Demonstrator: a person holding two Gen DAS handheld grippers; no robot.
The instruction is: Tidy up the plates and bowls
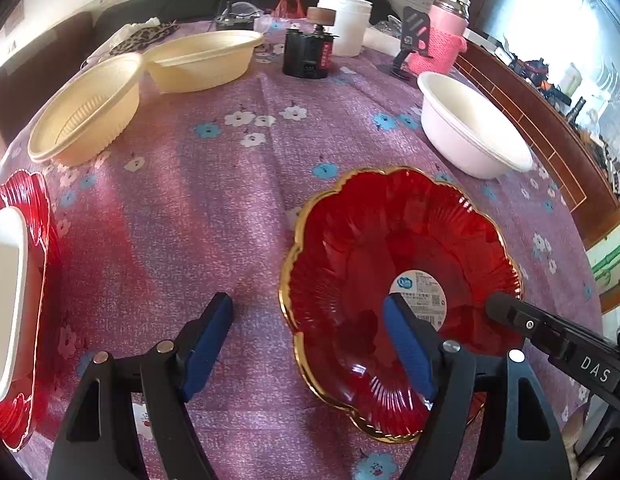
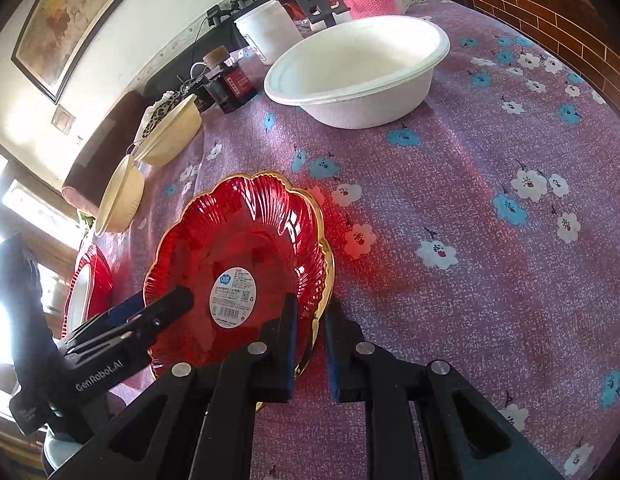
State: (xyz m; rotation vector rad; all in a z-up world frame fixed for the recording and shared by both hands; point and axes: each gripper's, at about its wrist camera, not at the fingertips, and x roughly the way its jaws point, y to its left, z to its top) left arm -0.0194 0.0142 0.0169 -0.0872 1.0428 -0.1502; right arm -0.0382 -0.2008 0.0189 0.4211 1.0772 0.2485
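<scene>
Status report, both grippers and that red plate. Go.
Right gripper shut on red plate rim. Left gripper open, straddling its near edge. White bowl beyond, clear.

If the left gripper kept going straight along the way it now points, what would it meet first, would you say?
Most likely the near-left rim of the red plate: the left gripper has its open jaws straddling that gold edge. Depth is unclear; otherwise, the purple tablecloth.

A framed painting hangs on the white wall above a dark sofa.
</scene>
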